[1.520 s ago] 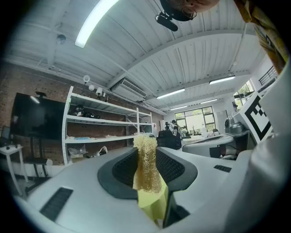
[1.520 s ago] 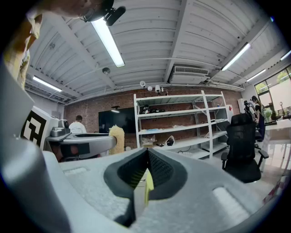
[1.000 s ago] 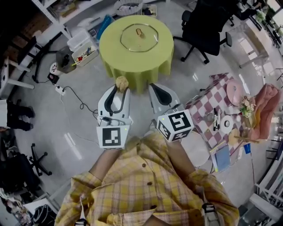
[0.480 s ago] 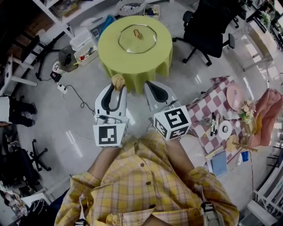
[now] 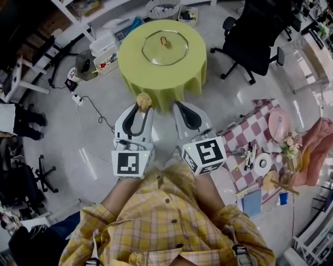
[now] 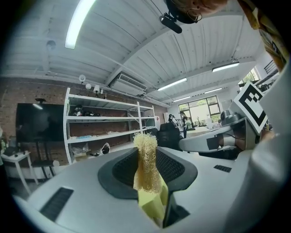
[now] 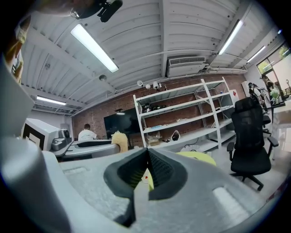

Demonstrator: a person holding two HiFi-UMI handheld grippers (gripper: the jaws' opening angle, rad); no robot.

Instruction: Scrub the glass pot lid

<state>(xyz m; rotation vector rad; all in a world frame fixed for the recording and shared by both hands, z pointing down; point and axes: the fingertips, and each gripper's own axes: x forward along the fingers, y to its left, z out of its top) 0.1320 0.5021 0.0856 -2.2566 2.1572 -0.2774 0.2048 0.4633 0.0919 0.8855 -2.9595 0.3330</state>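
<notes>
Grippers barely shifted. Left gripper [image 5: 140,107] clamps scrub sponge [image 6: 146,164]; right gripper [image 5: 179,104] shut, empty. Glass pot lid [image 5: 165,48] far, on round table [image 5: 156,79].

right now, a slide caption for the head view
Left tool holds a scrubber, right tool shut and empty, glass lid on the green table ahead

Round table w/ yellow-green cloth [image 5: 161,78] stands mid-floor: black office chair [image 5: 253,41] to its right, clear plastic bins [image 5: 104,48] & white shelving [image 5: 73,18] to its left, wire basket [image 5: 164,9] behind it. Power strip [image 5: 78,98] w/ black cable [image 5: 96,120] lies on the floor, front-left of the table. Front-right of the table, well apart, a pink-white checked cloth [image 5: 247,130] carries pens [image 5: 248,156] & a white tape roll [image 5: 262,164], w/ a blue notebook [image 5: 252,201] at its near end & pink fabric [image 5: 317,143] beyond.
</notes>
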